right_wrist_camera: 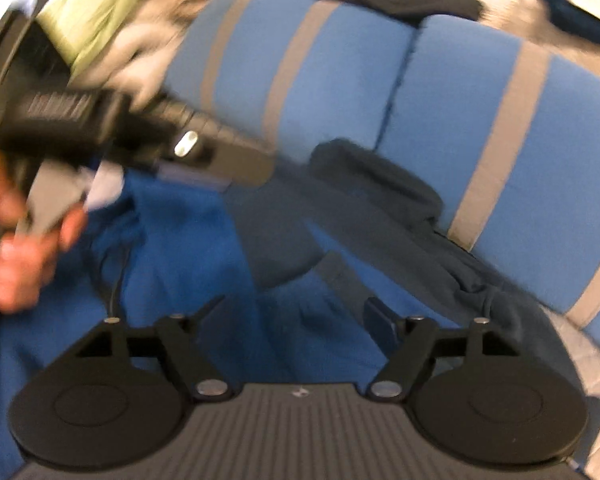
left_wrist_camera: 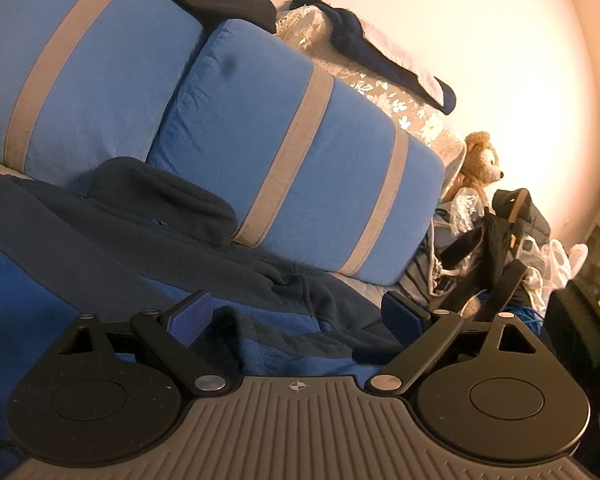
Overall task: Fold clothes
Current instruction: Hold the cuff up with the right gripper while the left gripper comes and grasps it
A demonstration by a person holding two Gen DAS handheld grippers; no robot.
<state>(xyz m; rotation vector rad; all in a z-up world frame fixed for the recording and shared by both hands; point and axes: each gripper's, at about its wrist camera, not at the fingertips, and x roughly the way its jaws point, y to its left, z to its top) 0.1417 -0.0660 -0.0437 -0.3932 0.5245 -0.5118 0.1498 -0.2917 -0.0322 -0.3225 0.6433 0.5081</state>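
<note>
The right gripper stands wide apart, nothing between its pads, over the dark blue garment. At ten o'clock, a hand holds the left gripper. Striped cushions lie toward one o'clock.

Matt, soft fleece garment

Ahead of the left gripper stand 2 blue cushions with grey stripes, and 1 dark garment lies on 1 blue blanket just past its fingers. Farther to its right sit 1 teddy bear and 1 black bag. 2 grippers show in all, counting the right gripper, and 1 hand.
</note>
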